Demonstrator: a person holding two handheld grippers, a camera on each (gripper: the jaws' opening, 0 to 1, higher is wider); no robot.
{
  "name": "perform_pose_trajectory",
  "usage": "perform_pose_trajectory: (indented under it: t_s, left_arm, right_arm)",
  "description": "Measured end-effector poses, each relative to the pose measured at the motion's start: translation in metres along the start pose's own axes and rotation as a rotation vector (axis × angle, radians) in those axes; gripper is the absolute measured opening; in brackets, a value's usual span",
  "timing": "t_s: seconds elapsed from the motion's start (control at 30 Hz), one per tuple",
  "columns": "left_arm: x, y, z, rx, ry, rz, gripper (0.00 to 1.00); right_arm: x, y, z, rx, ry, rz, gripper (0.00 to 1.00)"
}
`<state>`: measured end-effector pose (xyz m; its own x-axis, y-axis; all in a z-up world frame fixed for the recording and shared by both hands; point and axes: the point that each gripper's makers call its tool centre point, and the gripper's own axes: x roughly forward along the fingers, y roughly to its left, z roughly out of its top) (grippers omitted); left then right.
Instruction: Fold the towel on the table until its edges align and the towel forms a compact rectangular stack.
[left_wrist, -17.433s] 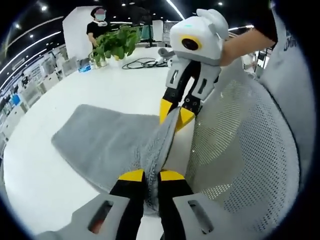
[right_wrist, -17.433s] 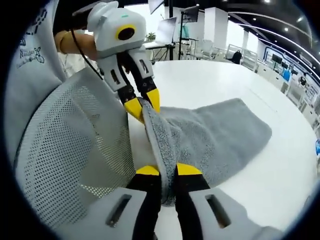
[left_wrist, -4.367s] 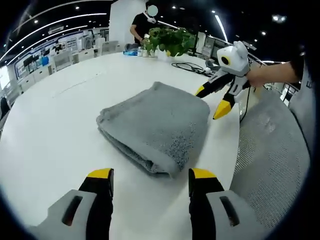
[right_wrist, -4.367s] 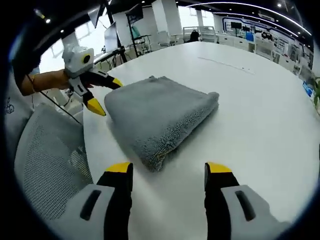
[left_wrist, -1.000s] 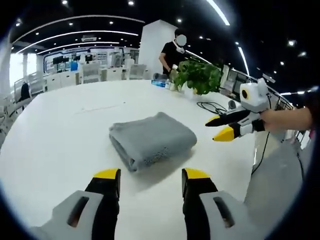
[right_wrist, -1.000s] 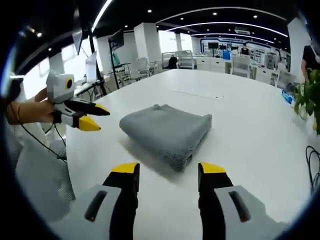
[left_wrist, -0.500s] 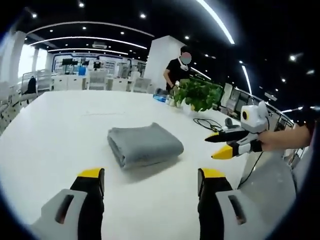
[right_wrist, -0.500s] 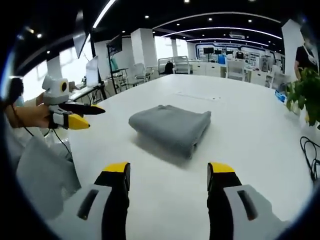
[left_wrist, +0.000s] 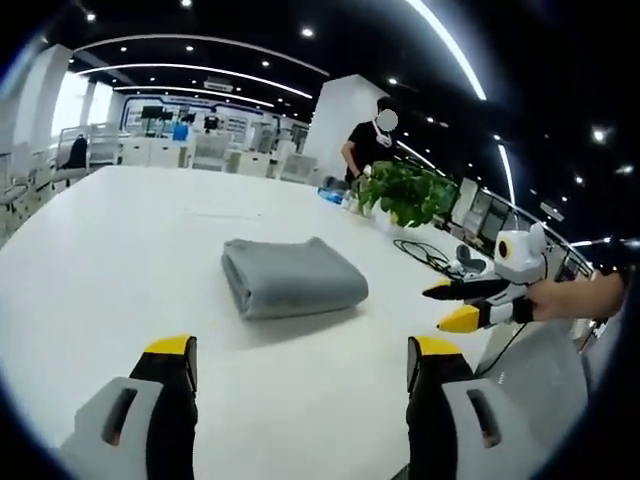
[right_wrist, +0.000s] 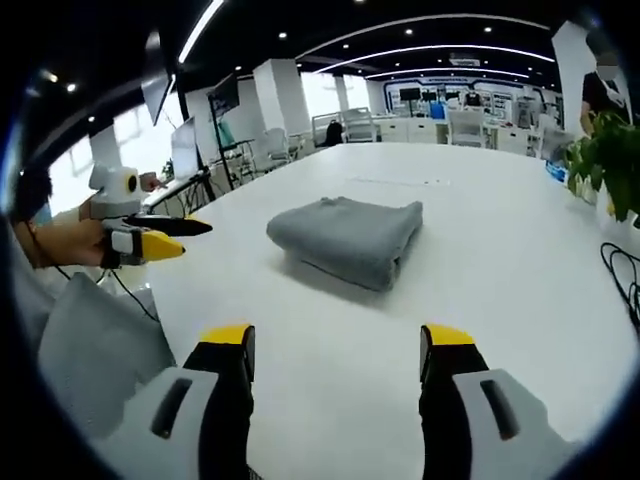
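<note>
1. Both tongs are seen well apart from the grey towel (left_wrist: 292, 277), which lies folded into a thick rectangular stack near the middle of the white counter (left_wrist: 90, 240); nothing is held by either.
2. The left tongs (left_wrist: 292, 362) are shown in the left gripper view with their yellow-tipped jaws spread wide and only bare counter between them; the same tongs are seen from the side in the right gripper view, where the jaws also look parted.
3. The right tongs (right_wrist: 338, 345) are likewise shown with their jaws wide apart over bare counter; in the left gripper view they are seen held off the counter's near edge by a hand (left_wrist: 570, 297).
4. The folding is judged to be done, or very nearly so: the layers are stacked, the edges that can be seen look roughly aligned, and the outline reads as a compact rectangle. Whether every edge matches cannot be told, since the far edges are hidden.
5. Little is judged to be left beyond, at most, a small squaring of the layered end that shows in the right gripper view.
6. Beyond the towel, a potted plant (left_wrist: 405, 193) and a black cable (left_wrist: 428, 255) are seen on the counter, and a person (left_wrist: 370, 150) is standing behind the plant.
7. No brand, label or writing can be read on the towel, the tongs or the counter; distant screens are too small to be made out.
</note>
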<state>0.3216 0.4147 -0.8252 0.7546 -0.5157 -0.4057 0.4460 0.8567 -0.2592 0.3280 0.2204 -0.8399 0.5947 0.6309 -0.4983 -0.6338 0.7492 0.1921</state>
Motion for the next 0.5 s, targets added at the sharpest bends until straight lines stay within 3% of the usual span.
perform_pose_trajectory:
  t_s: [0.27, 0.5]
  left_arm:
    - [-0.004, -0.001, 0.002, -0.002, -0.015, 0.018, 0.89]
    - [-0.005, -0.009, -0.002, 0.005, -0.006, 0.009, 0.89]
  right_arm:
    - [-0.007, 0.004, 0.004, 0.001, -0.025, 0.018, 0.67]
    - [-0.007, 0.003, -0.015, 0.027, 0.009, 0.027, 0.66]
